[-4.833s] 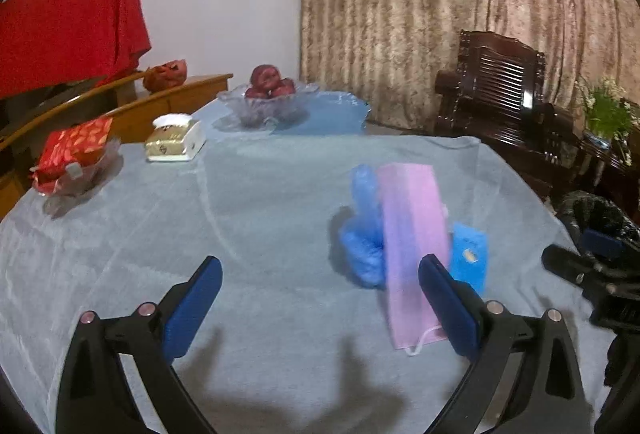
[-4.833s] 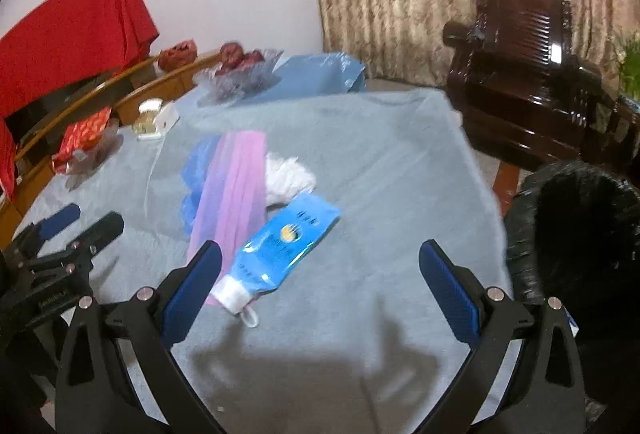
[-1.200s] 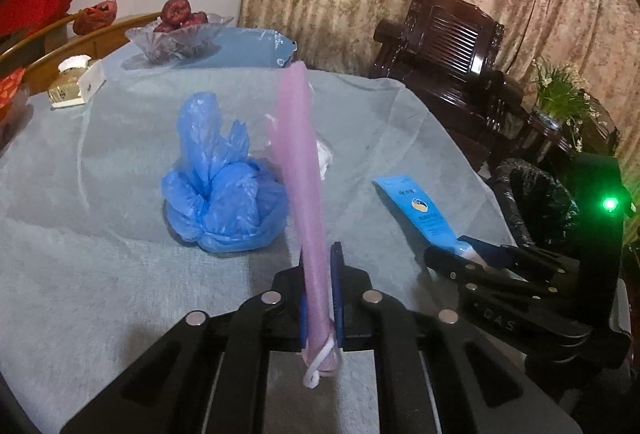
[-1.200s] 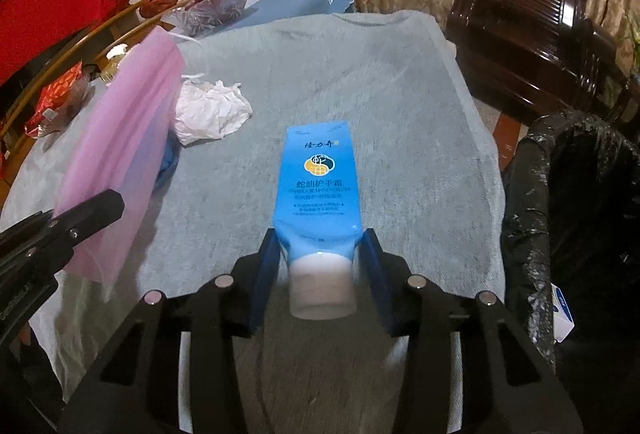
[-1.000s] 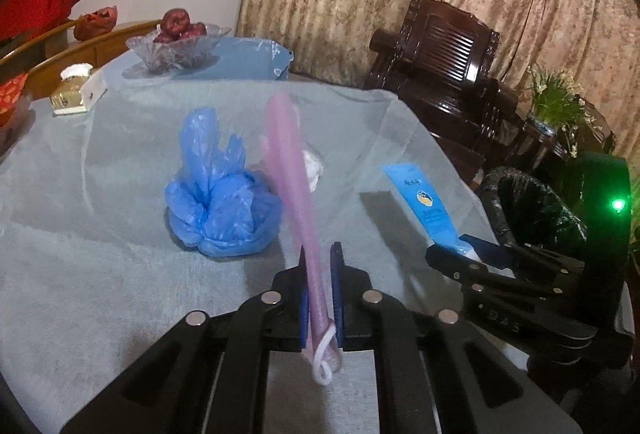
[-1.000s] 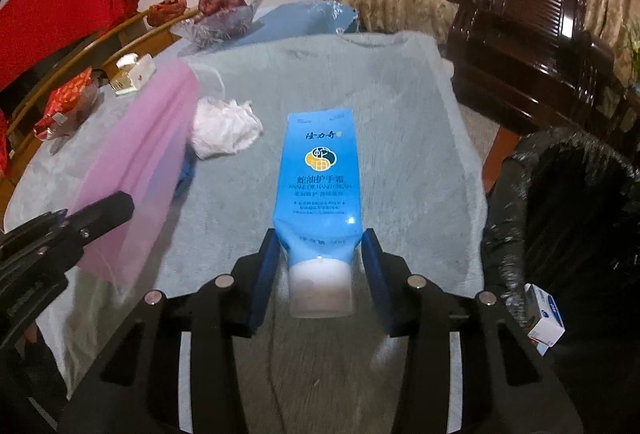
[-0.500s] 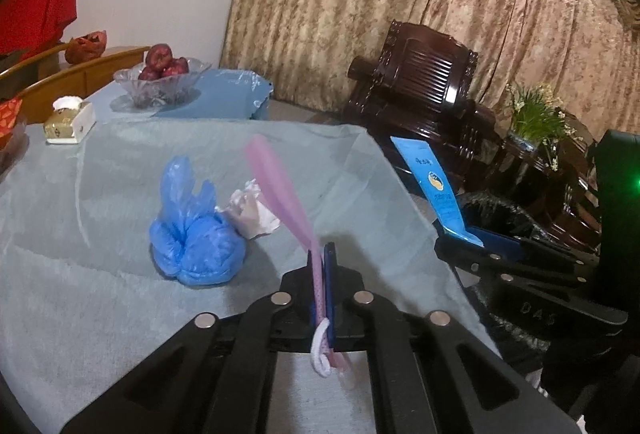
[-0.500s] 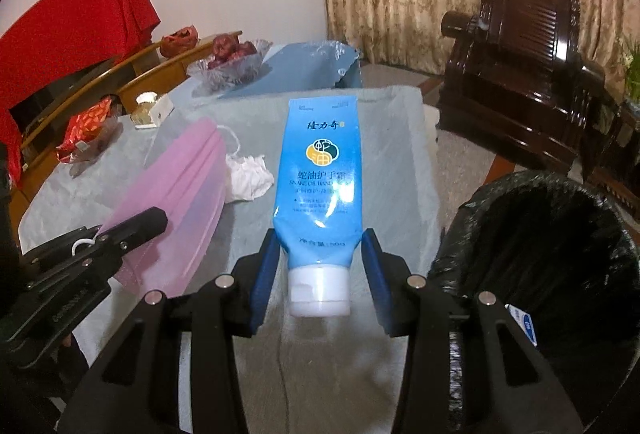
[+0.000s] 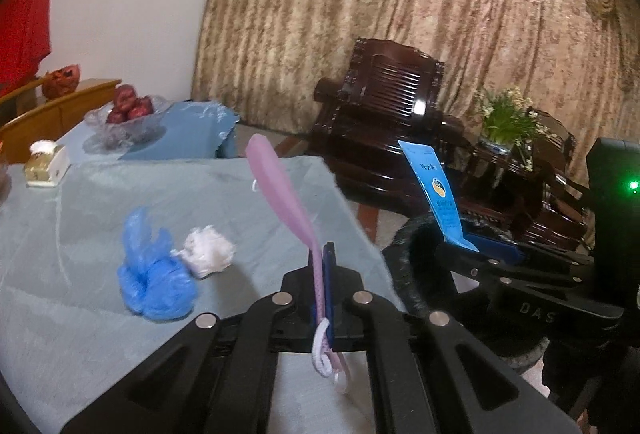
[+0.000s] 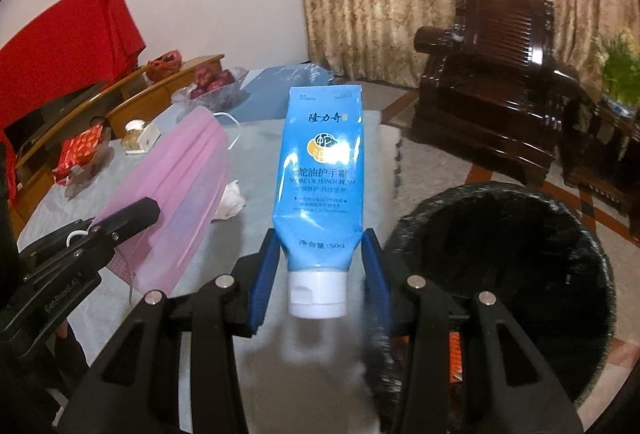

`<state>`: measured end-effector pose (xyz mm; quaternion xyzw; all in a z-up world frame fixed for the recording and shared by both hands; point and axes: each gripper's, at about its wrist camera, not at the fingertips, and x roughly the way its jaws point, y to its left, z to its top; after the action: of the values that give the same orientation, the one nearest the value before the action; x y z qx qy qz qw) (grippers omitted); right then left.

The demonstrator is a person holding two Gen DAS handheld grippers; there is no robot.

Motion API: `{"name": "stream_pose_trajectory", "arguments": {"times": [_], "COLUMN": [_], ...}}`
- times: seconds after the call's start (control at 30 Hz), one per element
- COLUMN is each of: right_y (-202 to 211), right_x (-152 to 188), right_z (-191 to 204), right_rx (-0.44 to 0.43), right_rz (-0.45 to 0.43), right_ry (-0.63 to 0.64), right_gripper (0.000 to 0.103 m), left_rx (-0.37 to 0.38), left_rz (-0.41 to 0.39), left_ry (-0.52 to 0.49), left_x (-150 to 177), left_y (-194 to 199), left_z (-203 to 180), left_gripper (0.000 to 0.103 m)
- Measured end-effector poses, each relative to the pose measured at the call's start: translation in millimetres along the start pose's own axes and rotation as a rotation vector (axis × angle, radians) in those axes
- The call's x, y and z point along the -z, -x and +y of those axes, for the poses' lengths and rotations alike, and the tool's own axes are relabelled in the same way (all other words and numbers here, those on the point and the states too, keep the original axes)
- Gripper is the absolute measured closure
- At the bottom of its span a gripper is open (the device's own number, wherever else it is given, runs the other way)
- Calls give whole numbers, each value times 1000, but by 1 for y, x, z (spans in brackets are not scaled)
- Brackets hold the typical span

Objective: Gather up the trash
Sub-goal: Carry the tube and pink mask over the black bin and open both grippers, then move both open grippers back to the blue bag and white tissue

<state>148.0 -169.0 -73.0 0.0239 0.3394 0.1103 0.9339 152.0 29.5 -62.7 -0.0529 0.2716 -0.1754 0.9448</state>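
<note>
The hand cream tube stands cap-down in the right gripper, whose blue pads are clenched on its lower body just above the white cap; it is off the table and just left of the black-lined trash bin. The left gripper pinches a pink face mask by its lower edge, the mask rising upright and leaning away, its ear loop hanging below the pads. A crumpled blue plastic bag and a white tissue wad, touching each other, lie on the grey-clothed table.

The step in hand looks like carrying both pieces to the bin. To do it well, the right gripper should bring the tube fully over the dark opening before loosening, since the bin's near rim sits close under the right finger and a drop made too soon could glance off it. The mask is light and floppy; it would best be lowered into the mouth before release, so it does not drift or catch by its loop on the rim. The two grippers are near each other, so going one at a time seems wiser.
</note>
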Motion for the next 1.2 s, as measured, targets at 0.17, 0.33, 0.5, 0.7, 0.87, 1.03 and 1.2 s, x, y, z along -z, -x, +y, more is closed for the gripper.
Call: {"name": "stream_pose_trajectory", "arguments": {"times": [0.17,0.33,0.5,0.7,0.87,1.03,1.2], "right_y": [17,34,46,49,41,38,42], "right_x": [3,10,17,30,44,56,63], "right_z": [-32,-69,-104,-137,-162,-174,-179], "right_rx": [54,115,181,238,299,349,357], "right_rz": [-13,-25,-32,-19,24,36,11], "right_ry": [-34,-80,-119,-164,-180,-198,-232], "right_gripper": [63,63,63,63,61,30,7], "left_rx": [58,115,181,253,297,285,227], "left_rz": [-5,-4,8,28,73,80,62], "left_ry": [-40,-82,-113,-152,-157,-150,-142], "left_x": [-8,-12,-15,-17,-12,-8,-4], "left_y": [-11,-27,-50,-76,-98,-102,-93], "left_z": [-34,-70,-109,-148,-167,-167,-150], "left_gripper": [101,101,101,101,78,41,20]}}
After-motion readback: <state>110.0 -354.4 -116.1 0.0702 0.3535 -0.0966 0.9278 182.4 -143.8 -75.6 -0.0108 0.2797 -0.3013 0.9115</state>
